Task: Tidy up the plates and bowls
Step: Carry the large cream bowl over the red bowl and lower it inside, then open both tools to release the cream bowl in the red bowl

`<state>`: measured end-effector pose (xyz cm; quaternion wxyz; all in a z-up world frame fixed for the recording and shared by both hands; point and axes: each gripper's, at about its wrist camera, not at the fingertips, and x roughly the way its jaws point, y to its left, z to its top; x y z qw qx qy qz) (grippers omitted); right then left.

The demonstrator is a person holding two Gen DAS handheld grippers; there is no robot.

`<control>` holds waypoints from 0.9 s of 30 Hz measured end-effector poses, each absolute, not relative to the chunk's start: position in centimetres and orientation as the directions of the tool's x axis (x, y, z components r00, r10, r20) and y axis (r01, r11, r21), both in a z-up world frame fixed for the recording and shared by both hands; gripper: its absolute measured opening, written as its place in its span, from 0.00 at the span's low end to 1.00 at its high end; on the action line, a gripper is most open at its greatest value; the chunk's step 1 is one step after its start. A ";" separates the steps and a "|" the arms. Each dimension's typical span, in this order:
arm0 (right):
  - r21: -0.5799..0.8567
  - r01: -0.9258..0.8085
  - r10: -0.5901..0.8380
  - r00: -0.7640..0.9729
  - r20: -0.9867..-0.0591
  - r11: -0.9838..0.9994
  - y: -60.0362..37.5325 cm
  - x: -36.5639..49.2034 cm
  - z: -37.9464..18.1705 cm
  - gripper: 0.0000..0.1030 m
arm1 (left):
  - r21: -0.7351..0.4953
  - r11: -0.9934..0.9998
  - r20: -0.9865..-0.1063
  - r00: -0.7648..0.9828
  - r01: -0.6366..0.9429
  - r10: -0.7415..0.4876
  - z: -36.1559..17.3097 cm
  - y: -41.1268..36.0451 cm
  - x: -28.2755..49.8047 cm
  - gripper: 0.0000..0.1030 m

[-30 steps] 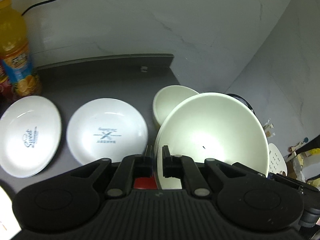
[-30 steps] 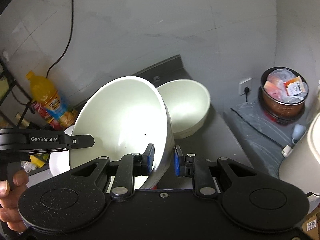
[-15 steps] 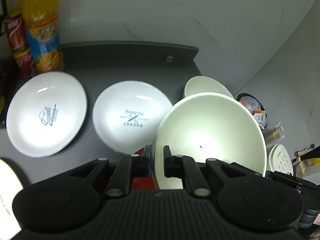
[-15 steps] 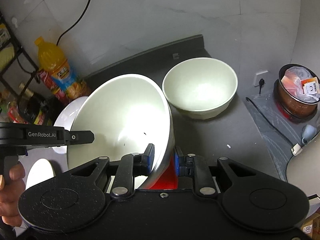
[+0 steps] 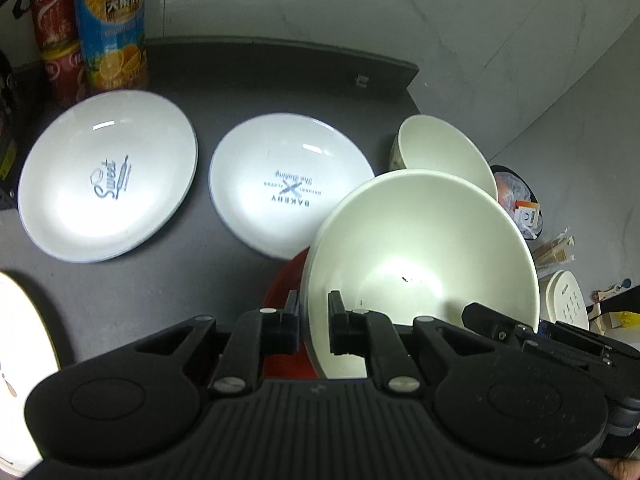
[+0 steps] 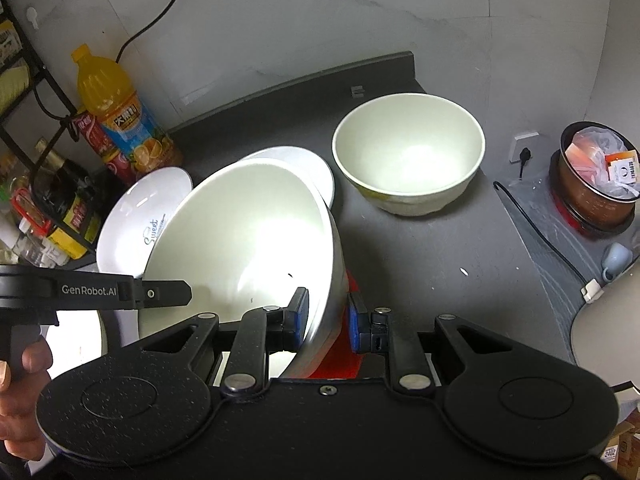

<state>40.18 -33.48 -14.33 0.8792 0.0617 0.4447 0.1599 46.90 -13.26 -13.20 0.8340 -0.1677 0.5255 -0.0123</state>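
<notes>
Closer now, "BAKERY" plate (image 5: 290,186); both claws (image 5: 313,314) (image 6: 327,310) clench 1 bowl (image 5: 420,264).

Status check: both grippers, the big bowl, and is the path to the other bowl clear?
Left gripper and right gripper both clamp big bowl's rim, bowl tilted. Second bowl upright, empty. Nothing between them.

On the counter (image 5: 224,80) two plates (image 5: 108,176) (image 5: 288,184) lie side by side, juice bottle (image 5: 112,24) behind the left one, a bowl (image 6: 408,156) right of them
</notes>
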 end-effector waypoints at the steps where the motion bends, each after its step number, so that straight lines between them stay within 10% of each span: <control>1: 0.245 -0.225 0.331 0.553 -0.764 0.943 -33.5 40.1 -14.4 0.20 | -0.295 0.943 -0.874 0.442 -0.156 -0.200 -13.4 -13.3 46.8 0.10; 22: 0.167 -0.248 0.281 0.554 -0.784 0.954 -31.7 40.9 -16.0 0.16 | -0.267 0.943 -0.893 0.420 -0.199 -0.165 -14.5 -12.3 46.3 0.10; 27: 0.206 -0.259 0.319 0.549 -0.773 0.944 -31.7 41.1 -15.4 0.31 | -0.261 0.938 -0.895 0.420 -0.228 -0.146 -14.4 -11.5 46.4 0.12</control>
